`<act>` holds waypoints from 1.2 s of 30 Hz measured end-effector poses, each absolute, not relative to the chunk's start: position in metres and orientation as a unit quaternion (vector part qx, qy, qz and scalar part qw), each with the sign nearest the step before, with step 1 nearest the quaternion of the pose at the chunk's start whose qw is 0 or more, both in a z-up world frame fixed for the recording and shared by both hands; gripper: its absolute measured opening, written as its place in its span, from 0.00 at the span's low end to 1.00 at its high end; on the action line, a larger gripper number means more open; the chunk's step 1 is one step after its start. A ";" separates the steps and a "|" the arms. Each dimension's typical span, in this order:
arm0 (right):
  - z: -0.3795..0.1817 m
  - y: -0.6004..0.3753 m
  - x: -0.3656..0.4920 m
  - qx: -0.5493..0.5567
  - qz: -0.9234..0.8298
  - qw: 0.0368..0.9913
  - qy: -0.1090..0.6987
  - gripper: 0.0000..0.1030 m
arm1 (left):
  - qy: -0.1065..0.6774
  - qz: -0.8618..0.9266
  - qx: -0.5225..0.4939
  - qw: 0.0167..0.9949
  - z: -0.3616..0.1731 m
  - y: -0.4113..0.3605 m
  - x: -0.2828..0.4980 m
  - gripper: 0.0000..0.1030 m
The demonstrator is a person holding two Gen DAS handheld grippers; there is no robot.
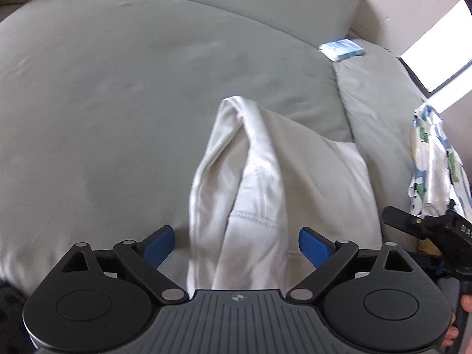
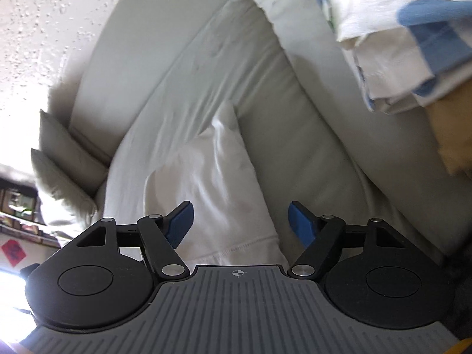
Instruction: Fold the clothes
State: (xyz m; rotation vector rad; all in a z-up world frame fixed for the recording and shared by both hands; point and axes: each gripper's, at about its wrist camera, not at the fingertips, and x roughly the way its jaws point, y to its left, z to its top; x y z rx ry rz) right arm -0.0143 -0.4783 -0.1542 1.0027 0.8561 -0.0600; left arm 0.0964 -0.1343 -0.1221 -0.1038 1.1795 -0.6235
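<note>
1. Hovering over a white garment (image 1: 259, 177) bunched on the grey sofa cushion (image 1: 103, 88), the left gripper (image 1: 237, 244) and right gripper (image 2: 240, 225) both have jaws released, cloth between them ungripped.
2. Next, I judge, each must clamp a hem edge to begin folding.

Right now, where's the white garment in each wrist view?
Left wrist: white garment, centre, running up from between the open left gripper.
Right wrist: white garment, centre-left, between the open right gripper.
Shared landmark: blue-patterned fabric, right side in both.
</note>
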 end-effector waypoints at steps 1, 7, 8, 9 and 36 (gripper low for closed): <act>-0.156 -0.476 -0.013 0.466 -0.020 0.790 0.398 0.75 | 0.550 -0.300 -0.048 0.778 -0.123 -0.137 0.098 0.89; -0.163 -0.475 -0.001 0.462 0.000 0.793 0.396 0.59 | 0.561 -0.359 -0.007 0.746 -0.131 -0.164 0.100 0.88; -0.164 -0.472 0.002 0.453 -0.003 0.796 0.400 0.51 | 0.562 -0.359 -0.004 0.745 -0.131 -0.167 0.100 0.84; -0.166 -0.469 0.005 0.444 -0.007 0.799 0.404 0.42 | 0.562 -0.360 0.000 0.745 -0.131 -0.170 0.100 0.82; 0.032 -0.397 -0.113 0.153 -0.137 0.957 0.202 0.06 | 0.268 -0.455 0.080 0.846 0.045 -0.224 -0.048 0.12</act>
